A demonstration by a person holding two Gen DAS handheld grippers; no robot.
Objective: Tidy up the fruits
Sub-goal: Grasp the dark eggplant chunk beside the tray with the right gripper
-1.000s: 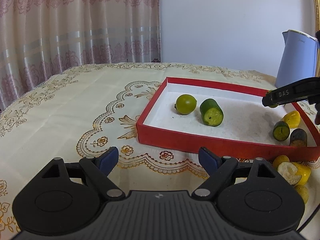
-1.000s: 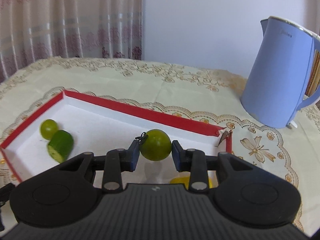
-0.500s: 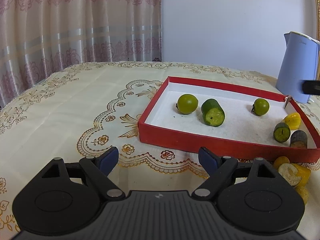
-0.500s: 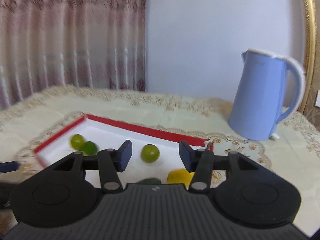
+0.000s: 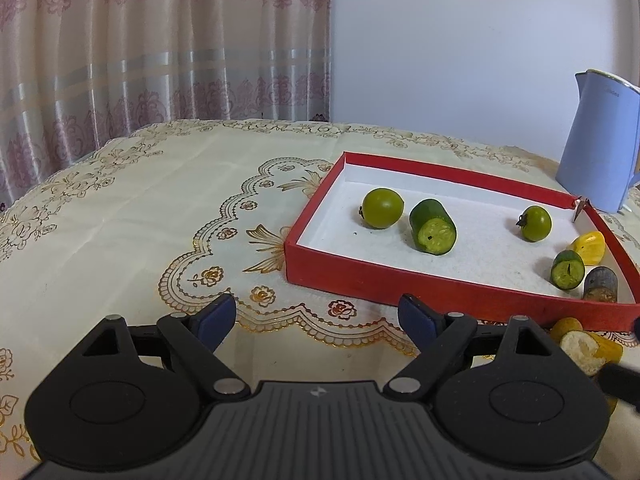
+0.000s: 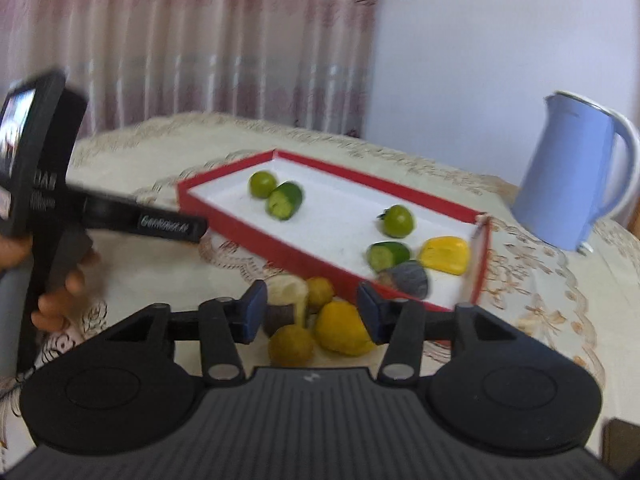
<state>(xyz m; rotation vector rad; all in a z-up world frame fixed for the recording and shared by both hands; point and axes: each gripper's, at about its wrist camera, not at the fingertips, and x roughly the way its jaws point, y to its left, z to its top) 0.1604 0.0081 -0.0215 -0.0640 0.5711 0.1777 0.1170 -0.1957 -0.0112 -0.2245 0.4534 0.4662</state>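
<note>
A red box (image 5: 400,278) with a white floor holds two green round fruits (image 5: 382,208) (image 5: 536,223), two green cut pieces (image 5: 433,227) (image 5: 567,269), a yellow piece (image 5: 589,246) and a dark piece (image 5: 599,284). The box also shows in the right wrist view (image 6: 280,244). My right gripper (image 6: 312,309) is open and empty above a pile of yellow and brownish fruits (image 6: 340,326) on the cloth in front of the box. My left gripper (image 5: 316,320) is open and empty over the cloth, short of the box.
A blue kettle (image 6: 568,176) stands on the table to the right behind the box. The table wears a cream embroidered cloth (image 5: 140,208). A curtain (image 5: 160,40) hangs behind. The left hand and its gripper body (image 6: 44,184) show at the left of the right wrist view.
My right gripper let go of a green round fruit in the box, opened, and drew back toward me to the pile in front of the box. My left gripper stayed still.
</note>
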